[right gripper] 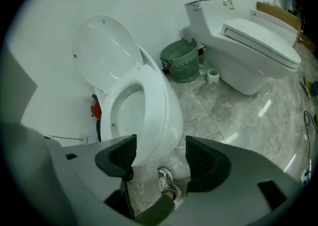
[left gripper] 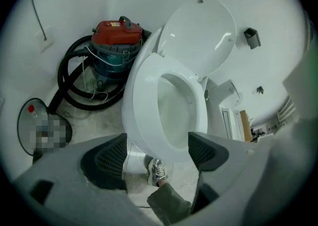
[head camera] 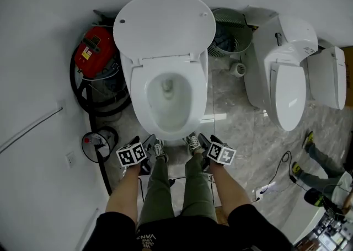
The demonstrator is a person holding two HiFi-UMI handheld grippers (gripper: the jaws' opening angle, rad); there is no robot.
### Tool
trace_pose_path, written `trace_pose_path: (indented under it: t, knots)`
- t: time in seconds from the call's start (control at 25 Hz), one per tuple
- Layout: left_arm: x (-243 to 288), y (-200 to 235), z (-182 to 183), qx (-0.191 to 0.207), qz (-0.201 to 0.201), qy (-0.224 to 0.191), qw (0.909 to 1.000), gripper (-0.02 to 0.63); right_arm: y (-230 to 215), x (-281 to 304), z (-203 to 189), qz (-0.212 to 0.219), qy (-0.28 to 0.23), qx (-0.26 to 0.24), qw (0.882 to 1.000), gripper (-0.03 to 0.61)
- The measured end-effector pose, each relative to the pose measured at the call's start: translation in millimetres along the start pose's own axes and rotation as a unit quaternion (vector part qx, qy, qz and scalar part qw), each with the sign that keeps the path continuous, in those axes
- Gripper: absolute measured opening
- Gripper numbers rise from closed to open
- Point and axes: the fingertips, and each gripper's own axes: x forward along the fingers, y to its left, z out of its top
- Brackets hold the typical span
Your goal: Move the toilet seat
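Standing before the toilet, the person holds both claws low, near the front of the bowl (right gripper: 171, 120). The left gripper (left gripper: 158, 145) has its jaws wide apart, and between them only the floor and a shoe (left gripper: 157, 171) are seen. The right gripper (right gripper: 160, 148) is likewise open and empty. The toilet seat (head camera: 139, 91) lies flat on the bowl, and the lid (head camera: 164, 23) stands up against the wall behind it.

The seat looks like hard, glossy plastic, so I judge it stiff, rather light and slippery for the pads. It probably turns on a hinge at the back, so the best place to take it is the front rim. One jaw must go under the edge there. If it slips out, it can fall down hard.
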Motion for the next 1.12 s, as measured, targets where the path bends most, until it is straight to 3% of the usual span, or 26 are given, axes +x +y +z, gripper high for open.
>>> trace_pose_path:
  t: [0.2,0.4,0.72,0.96,1.12]
  knots:
    - [19.8,7.4,-1.1,-0.007,-0.007,0.008,0.9999,0.399,3.4,22.3,-2.7,0.041,-0.005,0.054,0.998,0.319]
    - [39.0,13.4,1.1,-0.057,-0.013,-0.003,0.9983,0.413,7.9,45.7,-6.2,0.063,0.001,0.084,0.994,0.333]
    - [59.0,23.8,9.9,-0.114,-0.025,-0.02,0.993,0.421,18.9,74.0,-5.5,0.077,-0.001,0.103,0.992,0.334]
    - [70.1,16.6,15.3,-0.108,-0.042,-0.017,0.9931,0.419,23.4,84.7,-1.0,0.09,-0.008,0.114,0.989,0.334]
    - [72.0,12.4,19.4,-0.125,-0.046,-0.022,0.9908,0.407,27.2,88.3,0.8,0.095,-0.007,0.112,0.989,0.334]
